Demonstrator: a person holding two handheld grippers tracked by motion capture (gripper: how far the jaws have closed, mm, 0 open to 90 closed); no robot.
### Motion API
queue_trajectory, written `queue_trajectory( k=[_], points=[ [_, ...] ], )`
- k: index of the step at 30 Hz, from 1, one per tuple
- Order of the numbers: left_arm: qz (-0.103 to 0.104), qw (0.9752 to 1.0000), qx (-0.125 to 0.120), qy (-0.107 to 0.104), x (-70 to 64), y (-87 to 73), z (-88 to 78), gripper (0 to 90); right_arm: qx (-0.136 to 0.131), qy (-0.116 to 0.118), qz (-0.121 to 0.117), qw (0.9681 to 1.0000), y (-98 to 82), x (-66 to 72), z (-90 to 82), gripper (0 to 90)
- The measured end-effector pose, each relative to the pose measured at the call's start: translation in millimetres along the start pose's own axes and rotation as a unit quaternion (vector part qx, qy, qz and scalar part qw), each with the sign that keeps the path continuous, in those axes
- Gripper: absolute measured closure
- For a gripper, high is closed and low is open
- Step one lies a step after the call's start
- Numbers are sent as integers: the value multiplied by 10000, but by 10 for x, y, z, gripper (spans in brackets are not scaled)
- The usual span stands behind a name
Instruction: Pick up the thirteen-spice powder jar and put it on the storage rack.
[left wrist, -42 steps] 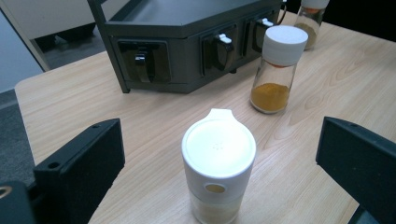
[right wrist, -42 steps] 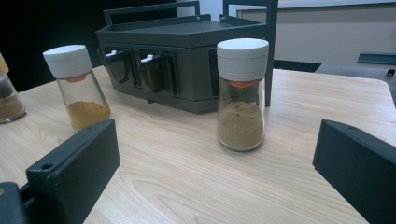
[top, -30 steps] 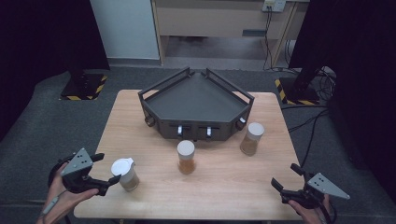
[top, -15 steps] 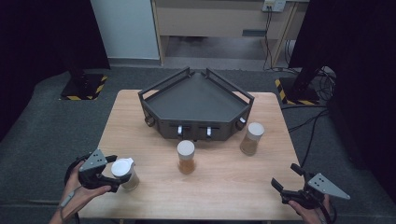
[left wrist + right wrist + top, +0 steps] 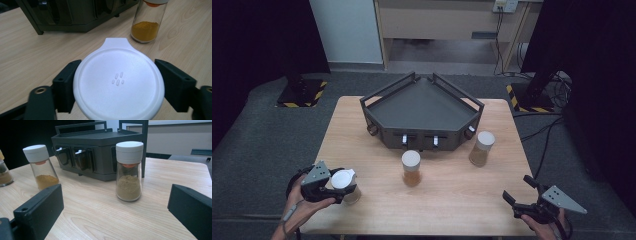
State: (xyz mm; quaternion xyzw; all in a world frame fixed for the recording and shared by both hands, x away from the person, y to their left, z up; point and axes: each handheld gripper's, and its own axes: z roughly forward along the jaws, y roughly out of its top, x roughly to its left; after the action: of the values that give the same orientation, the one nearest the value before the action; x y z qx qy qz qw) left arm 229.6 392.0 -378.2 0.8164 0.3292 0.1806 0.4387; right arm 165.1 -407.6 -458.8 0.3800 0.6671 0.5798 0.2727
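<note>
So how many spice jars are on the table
3: one between the left gripper's fingers at the near left, one mid-table, one by the rack's right corner.

Dark rack (image 5: 422,107) mid-table (image 5: 362,135); two spice jars before it: middle (image 5: 411,168), right (image 5: 482,148).

left hand-held gripper (image 5: 343,186): a second ago it stood beside the near-left spice jar (image 5: 345,185) off the surface's edge; it has since come in and down over the jar.
jaws: wide apart before, just been closing; now on either side of the jar's white lid (image 5: 118,82), pressing it.
</note>
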Motion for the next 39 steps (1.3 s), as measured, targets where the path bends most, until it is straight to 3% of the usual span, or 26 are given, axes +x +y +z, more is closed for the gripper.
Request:
queue_trajectory(
  k=[2,22,28,39],
  points=[
    [-27,10000,-35,-1,8,-14,-4,295,0,2,-1,10000,0,1,0,9],
    [90,9999,-71,-114,15,90,6,299,30,15,12,10000,4,-3,12,9],
    [121,9997,-142,-183,41,212,7,299,42,32,9,10000,6,-5,17,9],
    [224,9988,-187,-388,119,579,93,300,36,33,12,10000,4,-6,14,9]
  ],
)
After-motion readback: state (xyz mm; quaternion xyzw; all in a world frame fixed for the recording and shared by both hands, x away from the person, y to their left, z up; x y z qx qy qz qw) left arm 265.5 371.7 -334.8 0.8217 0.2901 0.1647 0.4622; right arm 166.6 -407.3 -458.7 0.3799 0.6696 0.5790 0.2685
